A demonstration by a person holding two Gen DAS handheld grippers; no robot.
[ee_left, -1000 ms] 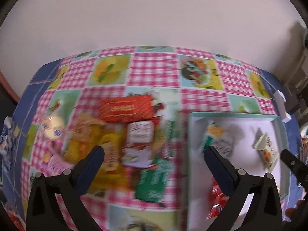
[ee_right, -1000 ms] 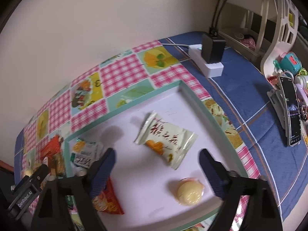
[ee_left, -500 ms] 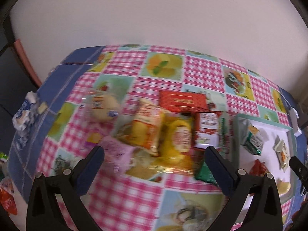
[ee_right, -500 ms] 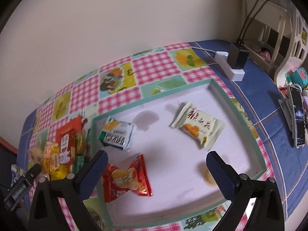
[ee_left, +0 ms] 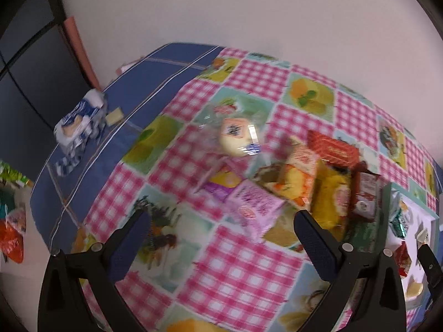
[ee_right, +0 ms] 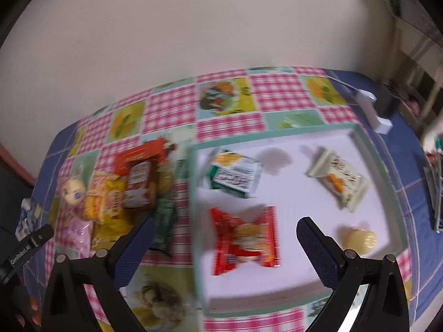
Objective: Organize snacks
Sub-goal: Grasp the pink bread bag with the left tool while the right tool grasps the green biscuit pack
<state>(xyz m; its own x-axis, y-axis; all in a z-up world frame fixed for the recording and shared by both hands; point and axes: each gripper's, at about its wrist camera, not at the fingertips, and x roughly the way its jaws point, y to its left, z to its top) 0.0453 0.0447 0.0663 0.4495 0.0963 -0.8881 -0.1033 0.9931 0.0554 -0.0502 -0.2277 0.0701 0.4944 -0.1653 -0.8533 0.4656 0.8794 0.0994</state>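
Between the spread, empty left claw [ee_left: 221, 233] fingers lies what looks like a pink packet [ee_left: 256, 207], blurred

My left gripper [ee_left: 221, 238] has matt black plastic arms, and its fingers [ee_left: 315, 239] carry dark blue pads with a fine rough grain. The checked tablecloth [ee_left: 243, 265] looks like smooth, slightly shiny oilcloth over a matt blue woven cloth [ee_left: 155, 83]. The round cake's clear wrapper [ee_left: 239, 138] glints glossily. The red packet [ee_right: 245, 238] and pale green packet [ee_right: 339, 181] are glossy plastic film. The tray [ee_right: 371, 149] is smooth, matt plastic. The wall [ee_right: 193, 27] is matt.
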